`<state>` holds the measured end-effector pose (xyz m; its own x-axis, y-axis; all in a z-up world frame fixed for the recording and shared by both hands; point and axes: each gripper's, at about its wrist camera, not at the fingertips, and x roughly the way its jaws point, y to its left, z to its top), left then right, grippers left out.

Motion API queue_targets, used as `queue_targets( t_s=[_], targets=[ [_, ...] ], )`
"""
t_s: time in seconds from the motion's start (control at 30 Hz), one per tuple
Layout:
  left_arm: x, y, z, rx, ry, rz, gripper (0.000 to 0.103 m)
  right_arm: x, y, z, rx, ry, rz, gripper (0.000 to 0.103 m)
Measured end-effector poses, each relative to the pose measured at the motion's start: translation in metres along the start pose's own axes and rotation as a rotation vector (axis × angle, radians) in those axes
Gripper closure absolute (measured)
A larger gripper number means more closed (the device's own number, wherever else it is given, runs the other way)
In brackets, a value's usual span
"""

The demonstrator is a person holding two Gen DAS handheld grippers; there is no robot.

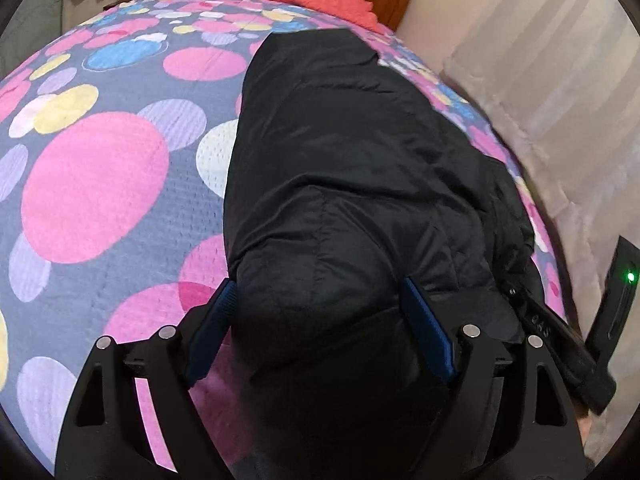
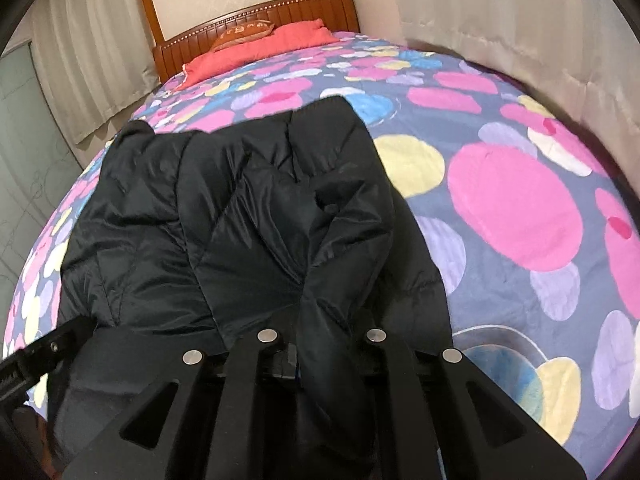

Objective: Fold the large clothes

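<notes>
A black puffer jacket (image 1: 352,168) lies lengthwise on the bed with the dotted cover (image 1: 100,184). In the left wrist view my left gripper (image 1: 320,312) is open, its blue pads (image 1: 424,320) standing either side of the jacket's near end. In the right wrist view the jacket (image 2: 224,208) spreads ahead. My right gripper (image 2: 320,344) is shut on a fold of the jacket's near edge, which hangs over and hides its fingertips. The right gripper also shows at the right edge of the left wrist view (image 1: 560,332).
A red pillow (image 2: 256,48) and an orange cushion (image 2: 244,34) lie at the wooden headboard (image 2: 248,20). Pale curtains (image 1: 560,80) hang close along the bed's side. The dotted cover (image 2: 516,200) stretches to the right of the jacket.
</notes>
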<state>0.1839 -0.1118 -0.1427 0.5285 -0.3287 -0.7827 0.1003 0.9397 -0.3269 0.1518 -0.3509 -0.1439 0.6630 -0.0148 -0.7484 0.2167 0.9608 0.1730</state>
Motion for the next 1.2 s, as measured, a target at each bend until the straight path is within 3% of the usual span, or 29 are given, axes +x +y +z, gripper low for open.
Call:
queue_targets(
  t_s=[0.27, 0.5, 0.67, 0.8, 0.93, 1.07, 1.2],
  targets=[
    [0.015, -0.003, -0.001, 0.045, -0.031, 0.053, 0.018, 0.015, 0.000, -0.012, -0.005, -0.019, -0.006, 0.090],
    [0.024, -0.002, 0.001, 0.063, -0.034, 0.057, 0.017, 0.015, 0.009, -0.019, -0.021, -0.042, -0.036, 0.090],
    [0.028, 0.000, 0.003, 0.061, -0.028, 0.041, 0.017, 0.015, 0.013, -0.020, -0.019, -0.044, -0.048, 0.090],
    [0.025, 0.008, 0.005, 0.039, -0.023, -0.015, 0.017, 0.009, 0.014, -0.019, -0.007, -0.046, -0.034, 0.089],
    [0.011, 0.015, 0.007, 0.018, 0.002, -0.047, 0.017, 0.000, 0.007, -0.015, 0.003, -0.040, -0.013, 0.082],
    [-0.010, 0.016, 0.011, 0.051, -0.023, -0.018, 0.018, -0.017, 0.000, -0.011, 0.027, -0.014, 0.002, 0.074],
    [-0.026, 0.024, 0.022, 0.017, -0.054, -0.014, 0.018, -0.042, -0.002, -0.002, 0.032, -0.019, -0.056, 0.070]
  ],
)
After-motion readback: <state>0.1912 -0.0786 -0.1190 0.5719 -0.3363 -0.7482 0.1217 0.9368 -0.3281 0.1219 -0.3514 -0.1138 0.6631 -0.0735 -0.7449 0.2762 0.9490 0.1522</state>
